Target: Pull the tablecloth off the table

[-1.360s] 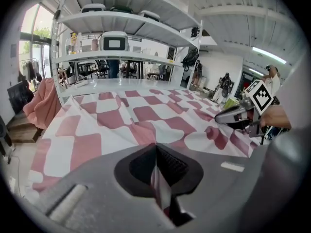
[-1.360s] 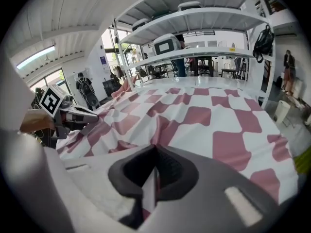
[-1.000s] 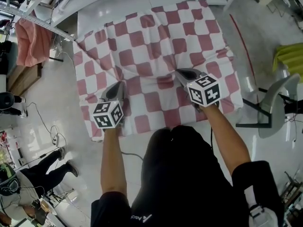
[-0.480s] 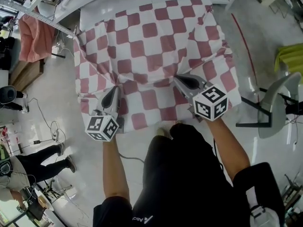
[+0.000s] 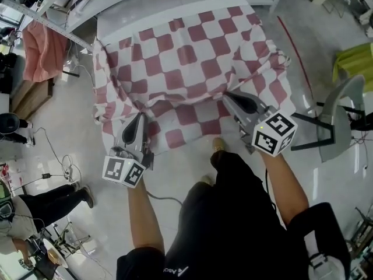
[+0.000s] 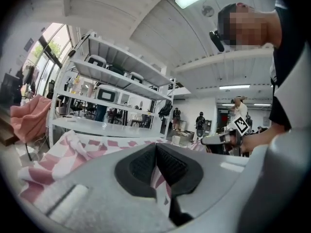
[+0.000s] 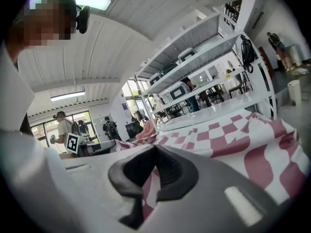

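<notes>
While both grippers grip the cloth (image 5: 186,57) by its near edge, the pull is in hand, not done.

Left gripper (image 5: 138,121): jaws clenched on a fold of the red-and-white check. Its own view shows fabric nipped between the dark pads (image 6: 138,166).
Right gripper (image 5: 233,100): the same, jaws clamped on cloth, with a strip of check running down between its pads (image 7: 172,171).
Both are off the table's near side, well apart and about level with each other. The hem sags between them above the floor.

Cloth: most of it lies on the table (image 5: 151,10). A bare strip of white top shows along the far edge. The sides drape over the left and right edges, bunched toward the right far corner. Creases fan from each pinch point toward the far end, which reads as tension.

Step, as judged: early to mid pull, with the bulk yet to come off.

Next move calls for drawing back toward the body, both hands evenly, so the cloth slides straight. Grips must be tight, since each holds only thin fabric. Risks: the right drape may snag on the table corner, and a chair (image 5: 338,121) stands near on the right.
</notes>
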`<action>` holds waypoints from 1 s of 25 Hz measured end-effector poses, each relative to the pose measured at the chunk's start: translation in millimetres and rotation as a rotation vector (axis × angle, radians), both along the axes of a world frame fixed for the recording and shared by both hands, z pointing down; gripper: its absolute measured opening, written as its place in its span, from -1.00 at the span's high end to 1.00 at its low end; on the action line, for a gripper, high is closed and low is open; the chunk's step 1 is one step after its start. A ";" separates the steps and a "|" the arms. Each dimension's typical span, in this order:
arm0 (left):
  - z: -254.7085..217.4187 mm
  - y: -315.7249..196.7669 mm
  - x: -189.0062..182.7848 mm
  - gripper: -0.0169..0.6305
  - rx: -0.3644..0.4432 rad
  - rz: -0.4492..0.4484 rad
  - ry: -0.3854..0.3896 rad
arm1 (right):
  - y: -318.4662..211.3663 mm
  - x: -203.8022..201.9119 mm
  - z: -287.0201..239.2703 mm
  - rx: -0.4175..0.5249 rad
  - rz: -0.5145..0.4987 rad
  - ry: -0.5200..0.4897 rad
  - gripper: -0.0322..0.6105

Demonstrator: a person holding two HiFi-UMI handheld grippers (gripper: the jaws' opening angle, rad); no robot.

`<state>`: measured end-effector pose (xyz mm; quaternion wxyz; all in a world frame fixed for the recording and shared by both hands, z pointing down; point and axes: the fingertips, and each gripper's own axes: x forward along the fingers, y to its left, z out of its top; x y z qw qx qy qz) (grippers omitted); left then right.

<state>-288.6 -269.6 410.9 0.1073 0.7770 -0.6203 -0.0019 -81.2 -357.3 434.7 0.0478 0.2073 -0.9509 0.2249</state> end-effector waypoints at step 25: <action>-177.8 243.9 69.9 0.92 0.452 0.104 0.093 | 250.6 77.1 -188.6 0.301 0.199 -0.234 0.89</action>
